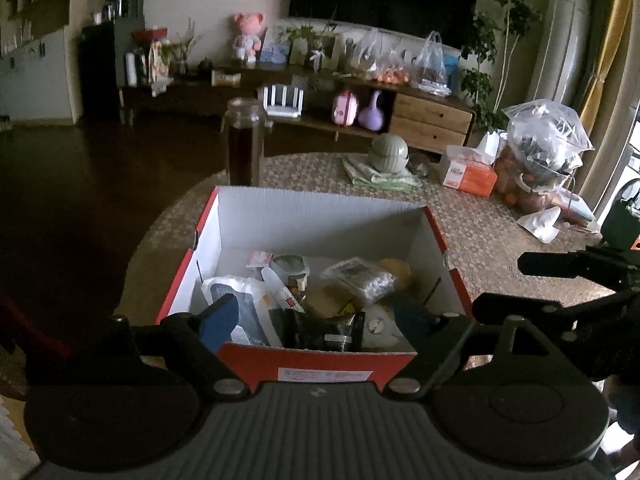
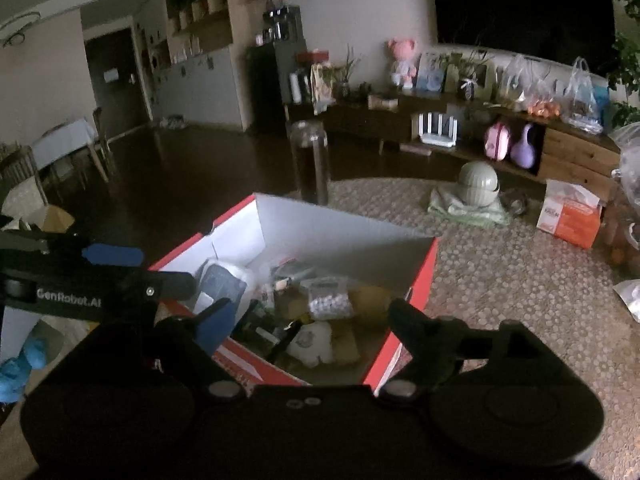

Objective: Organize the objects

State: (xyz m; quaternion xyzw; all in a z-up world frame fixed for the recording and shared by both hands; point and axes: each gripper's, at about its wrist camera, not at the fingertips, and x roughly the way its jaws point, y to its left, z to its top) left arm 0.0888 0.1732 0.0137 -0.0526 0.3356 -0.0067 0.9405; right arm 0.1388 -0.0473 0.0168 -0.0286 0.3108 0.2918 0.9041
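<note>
A red cardboard box (image 1: 320,368) with a white inside stands on the round table, full of several small packets and pouches (image 1: 356,278). My left gripper (image 1: 316,316) is open and empty, its blue-padded fingers spread over the near end of the box. In the right wrist view the same box (image 2: 404,320) lies below my right gripper (image 2: 308,320), which is open and empty above the box's near corner. The left gripper's blue finger pad (image 2: 114,255) shows at the left there. The right gripper's dark finger (image 1: 560,266) shows at the right edge of the left wrist view.
Behind the box stand a dark glass jar (image 1: 243,140), a green ribbed bowl stack (image 1: 390,152) on a folded cloth, an orange tissue box (image 1: 468,172) and a bulging plastic bag (image 1: 544,148). A TV bench (image 1: 428,120) lies beyond the patterned tabletop (image 1: 480,240).
</note>
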